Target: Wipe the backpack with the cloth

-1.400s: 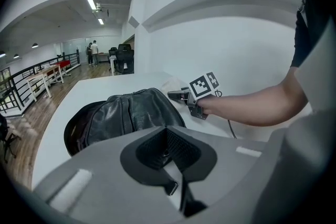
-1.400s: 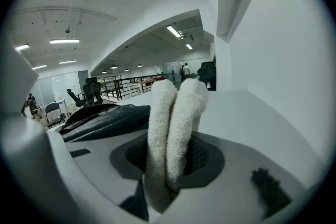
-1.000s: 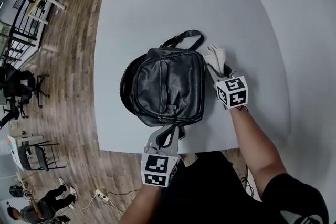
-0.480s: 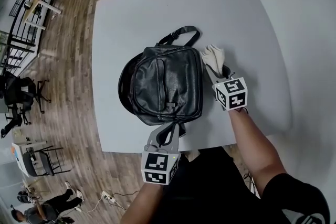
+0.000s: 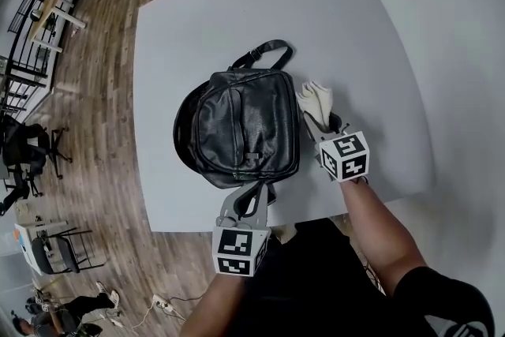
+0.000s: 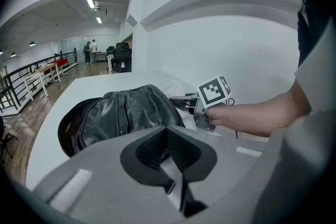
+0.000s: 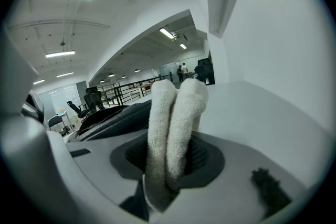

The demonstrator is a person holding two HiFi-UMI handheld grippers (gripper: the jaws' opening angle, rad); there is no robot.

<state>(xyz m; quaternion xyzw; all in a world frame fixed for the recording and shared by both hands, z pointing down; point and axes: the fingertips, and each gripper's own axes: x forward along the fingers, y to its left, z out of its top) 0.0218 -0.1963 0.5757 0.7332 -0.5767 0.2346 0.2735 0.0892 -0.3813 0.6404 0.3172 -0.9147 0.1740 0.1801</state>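
the white table point(image 5: 197, 20) fills the head view, and the black leather backpack point(image 5: 245, 126) lies flat near its middle, carry handle toward 12 o'clock. we judge it soft, slack and smooth-skinned, likely to skid on the tabletop, so it wants anchoring by a strap or its near edge. the left gripper point(image 5: 251, 197) sits at the backpack's 6 o'clock edge, jaws drawn together, seemingly pinching a dark strap there. the right gripper point(image 5: 326, 124), at 3 o'clock, is clamped on a folded white terry cloth point(image 5: 314, 100) just beside the backpack's side; whether they touch we cannot tell. the cloth looks light and limp.
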